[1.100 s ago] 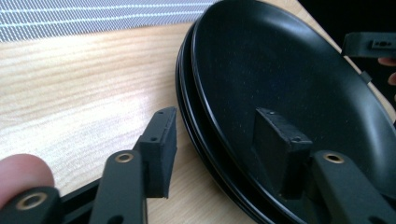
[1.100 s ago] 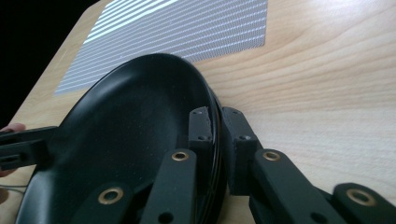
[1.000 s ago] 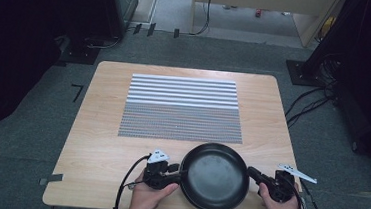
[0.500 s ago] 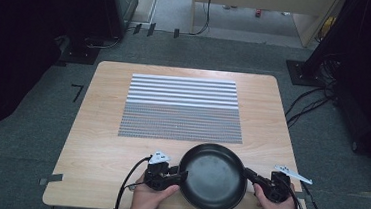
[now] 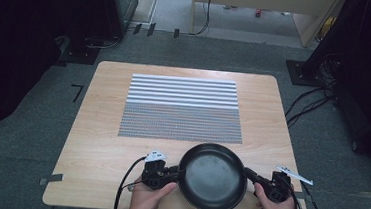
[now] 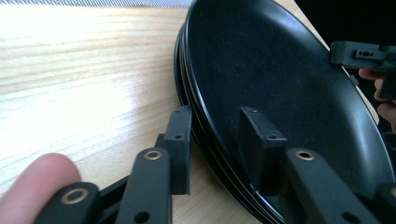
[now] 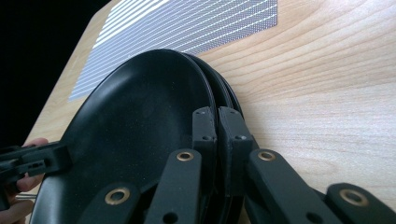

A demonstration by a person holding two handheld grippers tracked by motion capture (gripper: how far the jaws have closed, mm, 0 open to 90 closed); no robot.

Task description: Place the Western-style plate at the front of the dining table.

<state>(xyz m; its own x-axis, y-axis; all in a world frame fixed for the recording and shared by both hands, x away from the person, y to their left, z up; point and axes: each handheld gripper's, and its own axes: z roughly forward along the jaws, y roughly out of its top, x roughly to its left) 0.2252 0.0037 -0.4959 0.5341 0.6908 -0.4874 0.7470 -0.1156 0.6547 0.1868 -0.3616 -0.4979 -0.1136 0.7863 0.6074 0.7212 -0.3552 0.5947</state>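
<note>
Right hand-held gripper (image 7: 217, 140) clamped on black plates (image 5: 213, 177) (stacked), left hand-held gripper (image 6: 215, 140) closing, straddling rim

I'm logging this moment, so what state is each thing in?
Stack of black plates: nested, flat on the table.
Right gripper: shut on the top plate's rim.
Left gripper: jaws astride the stack's rim, just been closing, a gap visible.
Striped mat: lying flat, bare.

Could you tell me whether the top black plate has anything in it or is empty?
Empty. The high view shows the plate's bare black inside, and both gripper views show the same dark surface with nothing lying on it.
</note>
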